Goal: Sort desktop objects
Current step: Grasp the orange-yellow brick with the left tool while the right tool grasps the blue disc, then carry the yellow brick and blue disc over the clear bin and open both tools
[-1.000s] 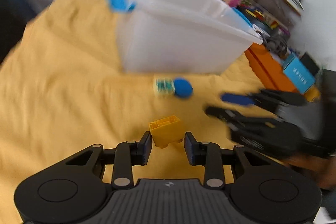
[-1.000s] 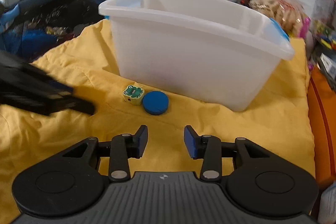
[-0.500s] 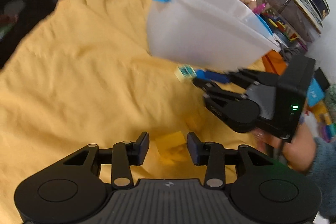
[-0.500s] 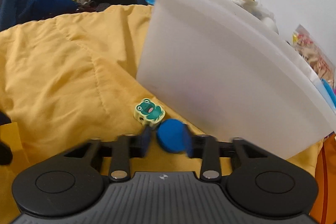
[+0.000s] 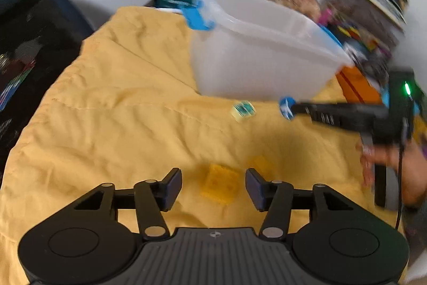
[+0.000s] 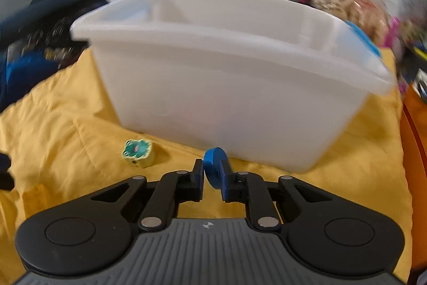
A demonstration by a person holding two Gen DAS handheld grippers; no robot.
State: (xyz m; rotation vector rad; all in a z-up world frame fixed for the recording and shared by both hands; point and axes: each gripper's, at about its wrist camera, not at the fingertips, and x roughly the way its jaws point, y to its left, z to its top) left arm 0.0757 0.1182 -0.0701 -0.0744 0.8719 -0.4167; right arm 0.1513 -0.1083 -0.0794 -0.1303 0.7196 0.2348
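My right gripper [image 6: 212,178] is shut on a blue round disc [image 6: 214,167], held on edge just above the yellow cloth in front of the white plastic bin [image 6: 234,98]. It also shows in the left wrist view [image 5: 289,107] with the blue disc [image 5: 287,104] at its tips. A small frog-print block [image 6: 137,151] lies on the cloth to the left, and shows in the left wrist view [image 5: 242,110]. My left gripper [image 5: 213,184] is open, with a yellow brick [image 5: 220,183] lying on the cloth between its fingers.
The yellow cloth [image 5: 120,111] covers the surface. Dark bags [image 6: 34,39] lie at the left. Snack bags, boxes and an orange box [image 5: 357,87] crowd the right behind the white bin [image 5: 261,60].
My right gripper closed on the blue disc and lifted it off the cloth, away from the frog block. My left gripper stayed open around the yellow brick.
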